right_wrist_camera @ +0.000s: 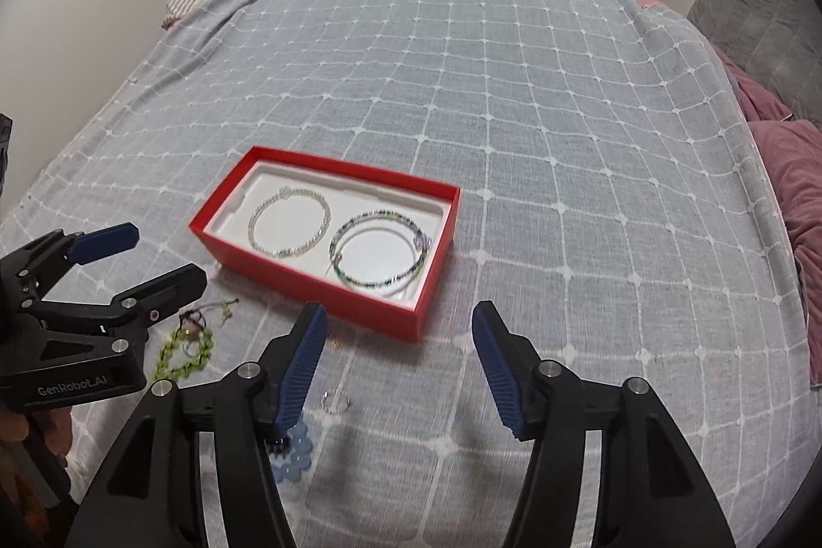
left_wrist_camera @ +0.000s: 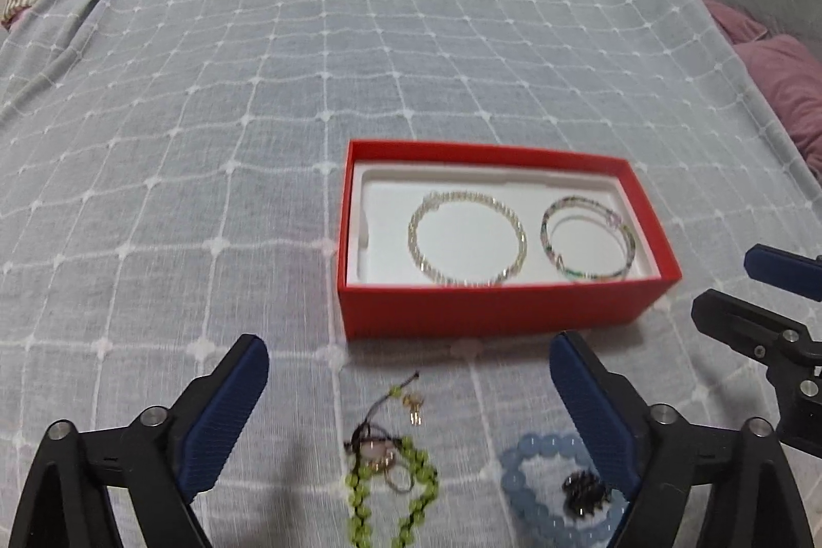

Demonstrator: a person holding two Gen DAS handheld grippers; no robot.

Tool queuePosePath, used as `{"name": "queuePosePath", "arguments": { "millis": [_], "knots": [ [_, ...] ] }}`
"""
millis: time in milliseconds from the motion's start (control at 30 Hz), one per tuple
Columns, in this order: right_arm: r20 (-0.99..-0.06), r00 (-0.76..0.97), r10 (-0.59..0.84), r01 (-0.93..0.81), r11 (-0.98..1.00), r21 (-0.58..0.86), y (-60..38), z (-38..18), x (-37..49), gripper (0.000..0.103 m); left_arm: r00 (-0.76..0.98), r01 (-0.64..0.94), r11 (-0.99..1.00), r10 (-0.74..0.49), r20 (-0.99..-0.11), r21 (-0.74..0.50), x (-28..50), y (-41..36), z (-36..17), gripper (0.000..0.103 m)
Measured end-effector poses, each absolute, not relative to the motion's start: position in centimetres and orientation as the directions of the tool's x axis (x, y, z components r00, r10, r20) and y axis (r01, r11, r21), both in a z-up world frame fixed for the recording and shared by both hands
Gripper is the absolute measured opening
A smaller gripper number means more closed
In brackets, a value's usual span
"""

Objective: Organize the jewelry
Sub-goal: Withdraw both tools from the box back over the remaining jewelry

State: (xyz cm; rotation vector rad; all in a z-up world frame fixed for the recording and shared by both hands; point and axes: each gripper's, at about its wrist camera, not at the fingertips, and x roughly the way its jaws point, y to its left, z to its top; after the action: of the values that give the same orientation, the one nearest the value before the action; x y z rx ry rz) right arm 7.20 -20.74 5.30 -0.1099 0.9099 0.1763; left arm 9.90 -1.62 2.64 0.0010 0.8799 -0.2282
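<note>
2 bracelets (left_wrist_camera: 466, 239) in 1 red box (left_wrist_camera: 488, 306); green (left_wrist_camera: 406, 491) & blue (left_wrist_camera: 534, 486) ones outside. Left gripper (left_wrist_camera: 408, 386) wide, right gripper (right_wrist_camera: 398, 342) half-wide, both w/ nothing.

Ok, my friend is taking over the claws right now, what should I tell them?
Left claw: open, holding nothing, above the loose jewelry.
Right claw: open, holding nothing, near the box's front corner.
Done: pale beaded bracelet and multicoloured coiled bead bracelet lie side by side in the red cardboard box with its white liner.
Left on the checked grey bedspread: green beaded cord bracelet, light blue round-bead bracelet, small dark piece inside its ring, tiny gold piece, small silver ring.
</note>
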Motion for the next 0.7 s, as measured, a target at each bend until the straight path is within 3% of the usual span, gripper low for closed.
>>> {"name": "queuePosePath", "arguments": {
  "millis": [700],
  "knots": [
    [-0.882,0.45,0.141,-0.284,0.959,0.008,-20.4,-1.1,1.6,0.068,0.541,0.187,0.982,-0.118,-0.833,-0.018,5.5,3.6,-1.2,0.098]
  ]
}}
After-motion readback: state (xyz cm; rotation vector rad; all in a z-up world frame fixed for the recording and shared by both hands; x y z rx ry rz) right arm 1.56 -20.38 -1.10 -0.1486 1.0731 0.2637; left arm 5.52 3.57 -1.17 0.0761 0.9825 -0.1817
